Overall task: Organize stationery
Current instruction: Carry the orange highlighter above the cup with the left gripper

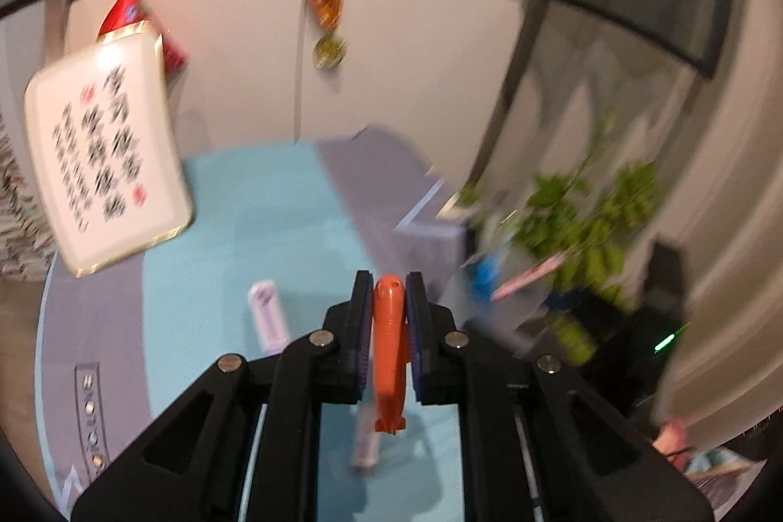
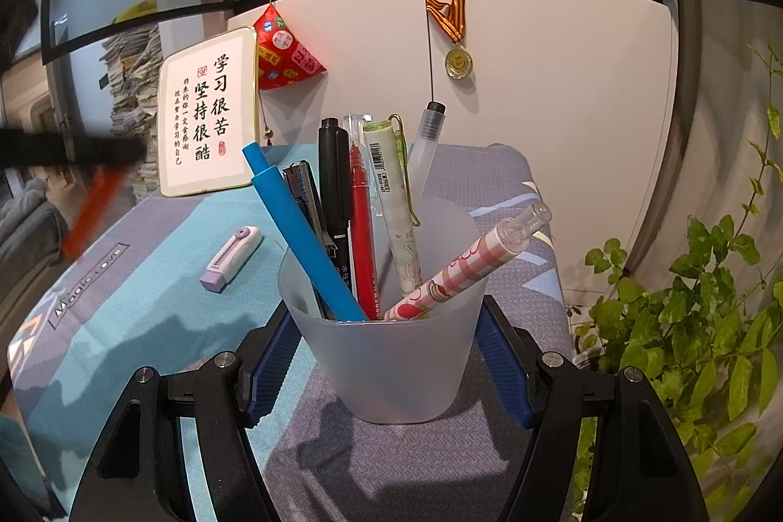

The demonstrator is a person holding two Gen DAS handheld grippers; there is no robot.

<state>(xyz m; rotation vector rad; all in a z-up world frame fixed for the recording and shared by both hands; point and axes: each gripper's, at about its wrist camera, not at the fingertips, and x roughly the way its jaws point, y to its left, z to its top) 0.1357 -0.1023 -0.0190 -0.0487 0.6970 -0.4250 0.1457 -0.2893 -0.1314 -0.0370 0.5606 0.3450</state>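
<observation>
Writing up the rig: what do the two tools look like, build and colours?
Both match. Left tool and right tool: matte black angular linkage arms with triangular cutouts and round silver pivot pins; flat black fingers faced with ribbed blue pads. No cables, markings or sleeves visible.

An orange pen (image 1: pixel 390 351) hangs upright above the mat. A frosted cup (image 2: pixel 391 355) near the mat's right edge holds tilted pens. A lilac eraser (image 2: pixel 231 259) lies mid-mat.
</observation>
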